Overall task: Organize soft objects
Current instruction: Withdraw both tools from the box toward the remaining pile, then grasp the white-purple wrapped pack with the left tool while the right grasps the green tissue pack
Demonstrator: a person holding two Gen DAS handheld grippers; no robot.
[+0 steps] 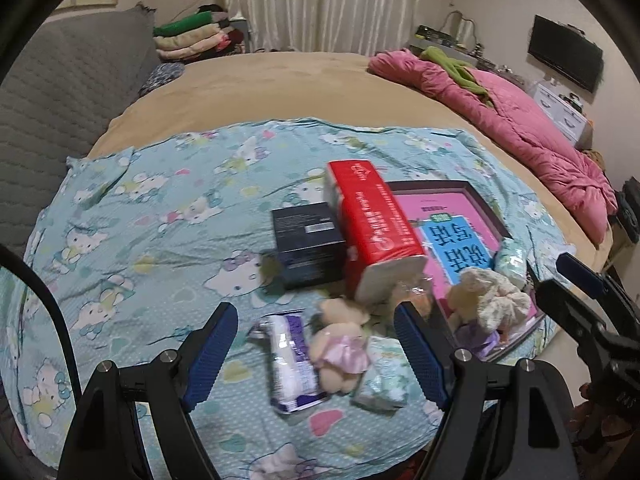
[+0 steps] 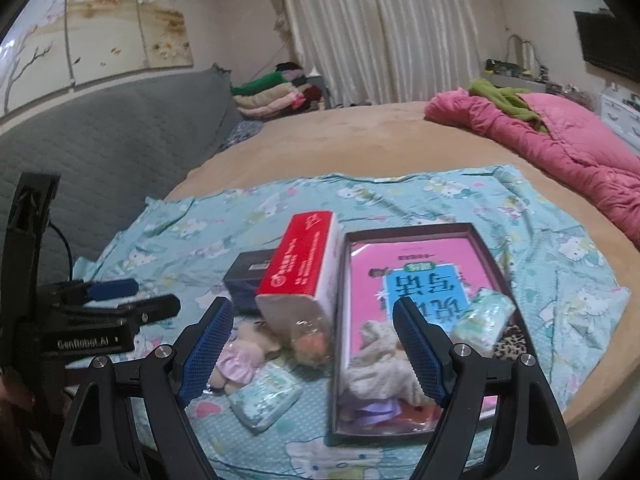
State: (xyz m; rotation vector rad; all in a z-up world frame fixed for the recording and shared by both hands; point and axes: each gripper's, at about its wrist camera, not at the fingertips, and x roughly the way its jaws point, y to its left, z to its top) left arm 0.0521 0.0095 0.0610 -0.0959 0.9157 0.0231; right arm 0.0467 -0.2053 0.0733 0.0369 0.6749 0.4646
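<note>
I hold both grippers spread and empty over the sheet [image 1: 140, 208]: the left gripper [image 1: 316, 354] above the doll [image 1: 340, 344] and two packs (all loose), the right gripper [image 2: 312, 350] above the tray [image 2: 496, 256].

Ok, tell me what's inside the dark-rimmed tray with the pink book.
Inside the dark-rimmed tray: a pink-and-blue book, a cream fluffy fabric toy, a pale green patterned soft pack at its right rim, something purple near the front. Anything beneath the book is covered.
</note>
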